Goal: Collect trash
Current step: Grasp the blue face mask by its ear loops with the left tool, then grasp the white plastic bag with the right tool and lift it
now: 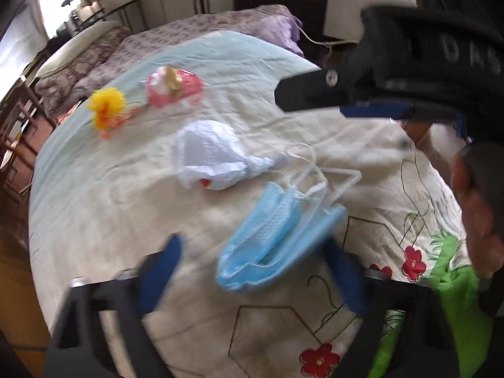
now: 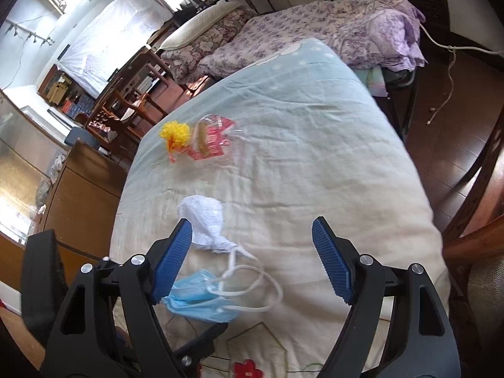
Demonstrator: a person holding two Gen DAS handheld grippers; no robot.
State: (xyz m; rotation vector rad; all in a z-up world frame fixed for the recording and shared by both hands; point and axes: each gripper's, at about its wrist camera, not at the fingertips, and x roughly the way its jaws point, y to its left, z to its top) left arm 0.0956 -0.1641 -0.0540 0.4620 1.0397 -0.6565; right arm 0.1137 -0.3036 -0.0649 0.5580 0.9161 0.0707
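Observation:
Several pieces of trash lie on a bed quilt [image 1: 94, 189]. A crumpled blue face mask [image 1: 274, 236] with white ear loops lies between the blue pads of my open left gripper [image 1: 252, 271]. Beyond it is a white plastic bag [image 1: 211, 154], then a pink wrapper [image 1: 173, 86] and a yellow ribbon flower [image 1: 107, 107]. My right gripper [image 2: 252, 258] is open above the mask [image 2: 198, 299] and the white bag [image 2: 204, 217]. The wrapper [image 2: 211, 140] and flower [image 2: 174, 134] lie farther off. The right gripper's body [image 1: 393, 72] hangs at the upper right of the left wrist view.
A purple floral blanket [image 2: 330, 28] and a pillow [image 2: 201, 19] lie on a second bed behind. A wooden cabinet [image 2: 82, 195] stands left of the bed. A dark wood floor with a white cable [image 2: 447, 72] and a chair [image 2: 478, 163] are on the right.

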